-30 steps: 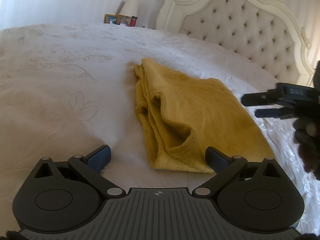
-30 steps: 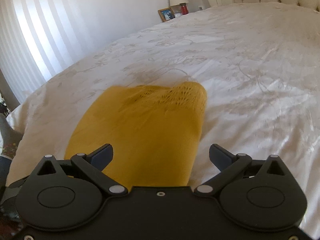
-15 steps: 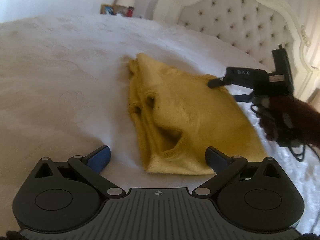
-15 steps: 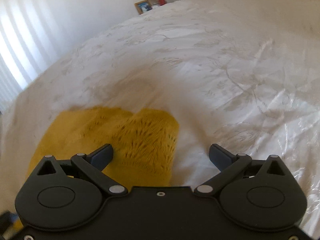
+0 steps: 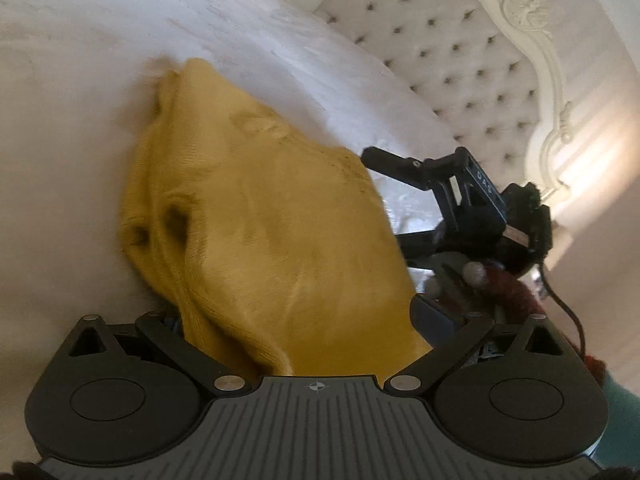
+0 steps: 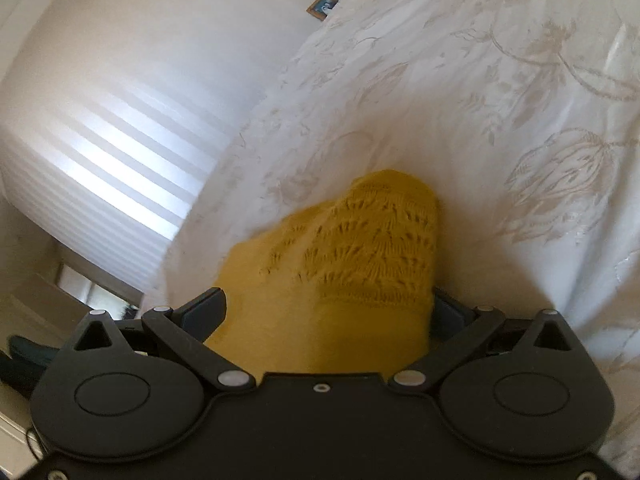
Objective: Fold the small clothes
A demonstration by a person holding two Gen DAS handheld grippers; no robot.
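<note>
A mustard yellow knitted garment (image 5: 256, 216) lies folded on the white bedspread (image 5: 80, 80). My left gripper (image 5: 298, 316) is open, and the garment's near end lies between its spread fingers. My right gripper (image 6: 328, 312) is open too, with the garment's lacy end (image 6: 360, 248) between its fingers. In the left wrist view the right gripper (image 5: 396, 200) sits at the garment's far right edge, fingers apart. The fabric hides the left finger of the left gripper.
A tufted cream headboard (image 5: 460, 60) stands behind the bed. A framed picture (image 6: 323, 6) and small items sit on a bedside stand. A wall with striped light (image 6: 100, 140) is left of the bed. A cable (image 5: 560, 304) trails from the right gripper.
Both grippers have moved in onto the garment, so its ends now lie between their open fingers. The right gripper has tilted and come closer to the fabric.
</note>
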